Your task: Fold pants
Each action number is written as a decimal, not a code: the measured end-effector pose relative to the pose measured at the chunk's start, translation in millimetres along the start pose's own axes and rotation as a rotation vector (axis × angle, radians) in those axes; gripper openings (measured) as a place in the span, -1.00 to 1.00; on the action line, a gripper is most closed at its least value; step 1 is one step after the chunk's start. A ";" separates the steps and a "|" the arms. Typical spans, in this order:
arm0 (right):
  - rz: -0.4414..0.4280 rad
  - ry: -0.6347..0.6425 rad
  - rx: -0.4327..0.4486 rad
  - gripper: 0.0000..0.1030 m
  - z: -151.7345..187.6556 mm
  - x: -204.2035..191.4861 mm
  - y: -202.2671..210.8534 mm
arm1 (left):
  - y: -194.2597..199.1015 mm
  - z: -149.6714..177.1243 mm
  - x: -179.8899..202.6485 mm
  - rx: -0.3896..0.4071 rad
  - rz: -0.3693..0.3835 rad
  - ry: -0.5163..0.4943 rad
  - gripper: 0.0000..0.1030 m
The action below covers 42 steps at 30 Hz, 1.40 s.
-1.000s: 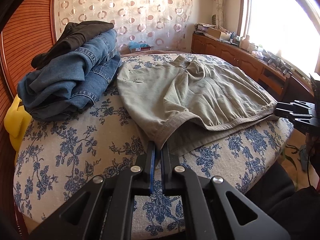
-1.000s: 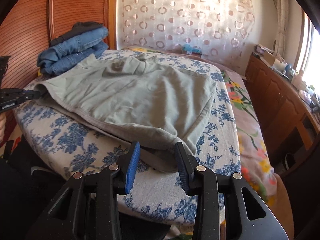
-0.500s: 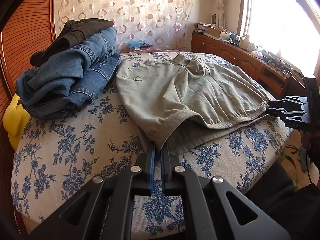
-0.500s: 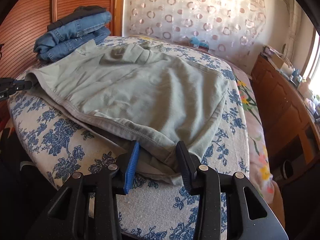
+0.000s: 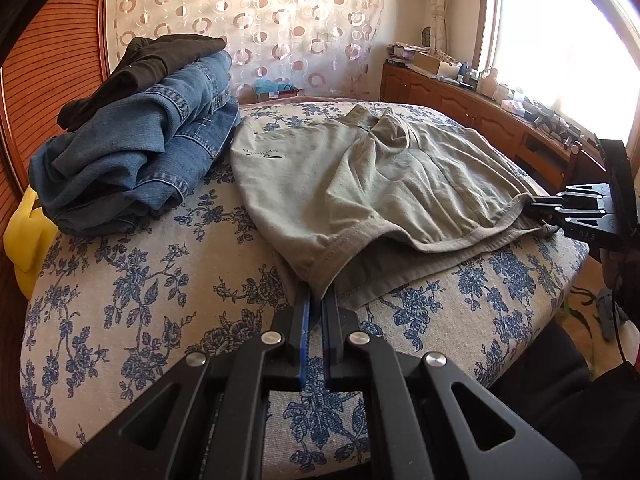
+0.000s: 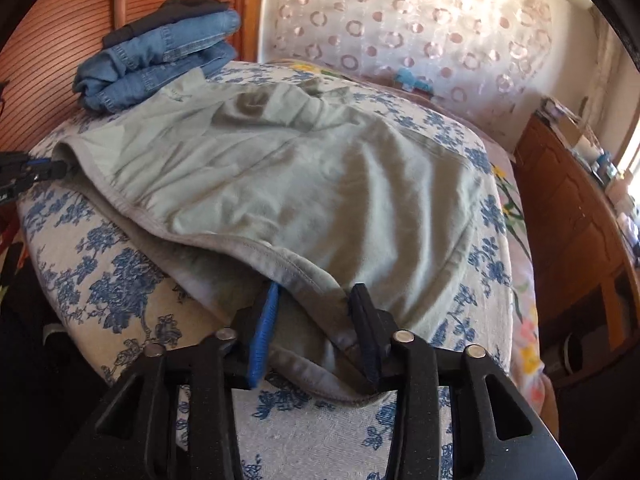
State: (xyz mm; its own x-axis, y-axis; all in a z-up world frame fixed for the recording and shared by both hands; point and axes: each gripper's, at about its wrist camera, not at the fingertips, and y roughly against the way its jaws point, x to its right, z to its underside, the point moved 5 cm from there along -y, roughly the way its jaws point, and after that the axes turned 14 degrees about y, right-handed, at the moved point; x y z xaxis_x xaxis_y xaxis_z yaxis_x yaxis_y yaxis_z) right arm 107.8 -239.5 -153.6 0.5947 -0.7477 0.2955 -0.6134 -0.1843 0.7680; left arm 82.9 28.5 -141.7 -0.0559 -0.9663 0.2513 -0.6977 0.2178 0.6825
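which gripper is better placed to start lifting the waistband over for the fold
Left. The left gripper is already shut on the corner of the khaki pants. The right gripper has just been closing around the other corner, its jaws not visibly clamped yet.

Hidden and cut-off parts around the pants

The left finger of the right gripper has its tip buried under the waistband of the pants. At nine o'clock the left gripper is cut by the frame edge. The small print on the pants is too tiny to read. Clutter on the sideboard near two o'clock blurs into window glare.
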 end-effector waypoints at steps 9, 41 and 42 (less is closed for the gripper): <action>-0.049 -0.163 0.071 -0.90 15.3 11.7 48.0 | 2.2 0.4 0.8 0.002 0.005 -0.004 -0.99; -0.001 -0.292 0.022 -0.31 63.9 2.2 68.0 | 29.4 0.9 -9.1 0.090 0.009 0.037 -0.99; 0.010 -0.303 0.020 -0.31 67.4 3.8 66.8 | 30.3 -0.5 -8.8 0.094 0.009 0.037 -0.99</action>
State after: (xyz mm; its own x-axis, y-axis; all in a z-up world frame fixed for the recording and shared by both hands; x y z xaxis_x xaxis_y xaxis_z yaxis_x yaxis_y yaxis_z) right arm 34.1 -297.6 -139.5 0.4079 -0.9054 0.1176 -0.6303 -0.1861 0.7538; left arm 62.6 43.7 -122.8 -0.0379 -0.9583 0.2834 -0.7611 0.2114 0.6131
